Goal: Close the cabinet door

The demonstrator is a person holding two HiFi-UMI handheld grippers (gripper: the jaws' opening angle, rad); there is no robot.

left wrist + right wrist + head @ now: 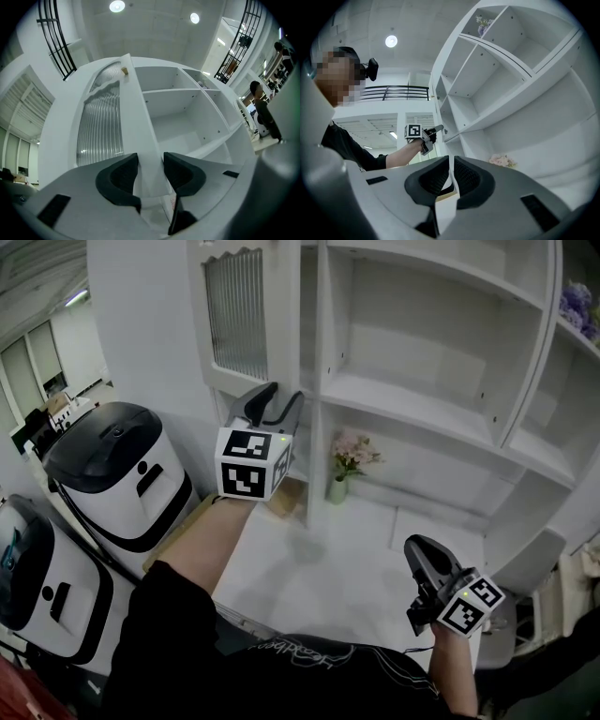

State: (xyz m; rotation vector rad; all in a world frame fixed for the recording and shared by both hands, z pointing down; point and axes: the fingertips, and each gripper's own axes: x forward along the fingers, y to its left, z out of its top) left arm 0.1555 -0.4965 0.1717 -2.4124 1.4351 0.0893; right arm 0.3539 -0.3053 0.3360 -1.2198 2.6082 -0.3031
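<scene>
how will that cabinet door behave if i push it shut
The cabinet door looks like a rigid framed panel, so it should probably swing rather than flex. Its ribbed pane may be fragile glass; better to push the frame.

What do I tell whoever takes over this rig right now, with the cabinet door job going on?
Left gripper: jaws sit on either side of the cabinet door at its free edge, low down, and appear clamped on it.
Right gripper: jaws together with nothing between them, held low over the counter, apart from the cabinet.
Done: the door looks grasped, but it stands wide open.
Left: swing the door shut against the cabinet frame, then likely let go.
</scene>
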